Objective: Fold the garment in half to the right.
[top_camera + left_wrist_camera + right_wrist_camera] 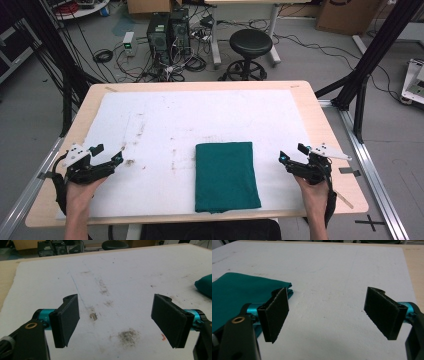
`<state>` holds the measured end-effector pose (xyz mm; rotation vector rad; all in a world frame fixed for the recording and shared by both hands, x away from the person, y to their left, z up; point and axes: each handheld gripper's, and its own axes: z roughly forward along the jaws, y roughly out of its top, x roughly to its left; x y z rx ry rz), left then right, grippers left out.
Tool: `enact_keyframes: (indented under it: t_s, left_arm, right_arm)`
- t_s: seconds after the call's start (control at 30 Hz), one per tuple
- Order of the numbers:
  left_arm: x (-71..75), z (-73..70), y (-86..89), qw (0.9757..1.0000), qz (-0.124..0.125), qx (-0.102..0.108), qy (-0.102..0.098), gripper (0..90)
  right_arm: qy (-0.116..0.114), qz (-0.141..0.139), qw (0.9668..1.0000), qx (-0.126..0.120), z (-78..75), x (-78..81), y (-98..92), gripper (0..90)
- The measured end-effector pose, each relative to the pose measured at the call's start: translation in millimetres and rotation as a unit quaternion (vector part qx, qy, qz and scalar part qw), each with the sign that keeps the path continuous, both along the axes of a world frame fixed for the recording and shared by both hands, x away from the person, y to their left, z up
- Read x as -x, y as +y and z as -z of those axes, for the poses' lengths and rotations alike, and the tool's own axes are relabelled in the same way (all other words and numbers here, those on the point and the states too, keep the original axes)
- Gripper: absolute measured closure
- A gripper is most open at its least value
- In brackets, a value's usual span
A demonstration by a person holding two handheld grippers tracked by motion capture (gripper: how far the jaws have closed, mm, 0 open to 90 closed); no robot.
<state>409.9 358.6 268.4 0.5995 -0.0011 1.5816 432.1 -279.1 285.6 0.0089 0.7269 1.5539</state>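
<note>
**Two open grippers wait either side of a folded green cloth**

Nearest the person, a folded green cloth lies flat on the white sheet that covers the wooden table. It sits a little right of the table's middle, and its near edge reaches almost to the near edge of the sheet. It is folded into a neat upright rectangle, longer from near to far than from side to side.

At the near left, the person's left hand holds the left gripper close over the sheet, well apart from the cloth. Its jaws stand wide, with nothing between them. In the left gripper view only bare sheet lies between the pads, marked with grey smudges, and a corner of the cloth pokes in at the far right.

At the near right, the right hand holds the right gripper, near the cloth's right edge but not touching it. Its jaws are also spread wide and empty. In the right gripper view the cloth's folded corner lies just behind the left pad.

Farther out, the sheet is stained with brownish streaks left of centre.

Beyond the table, on the grey floor, stand a black round stool, two dark computer towers, and a tangle of cables.
</note>
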Motion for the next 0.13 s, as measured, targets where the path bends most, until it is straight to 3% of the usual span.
enact_keyframes:
  t_s: [0.13]
  left_arm:
    - [1.2, 0.8, 0.4, 1.0000, -0.001, -0.001, -0.002, 22.7]
  right_arm:
    - [0.000, -0.003, 1.0000, -0.002, -0.4, 0.5, -0.2, 20.0]
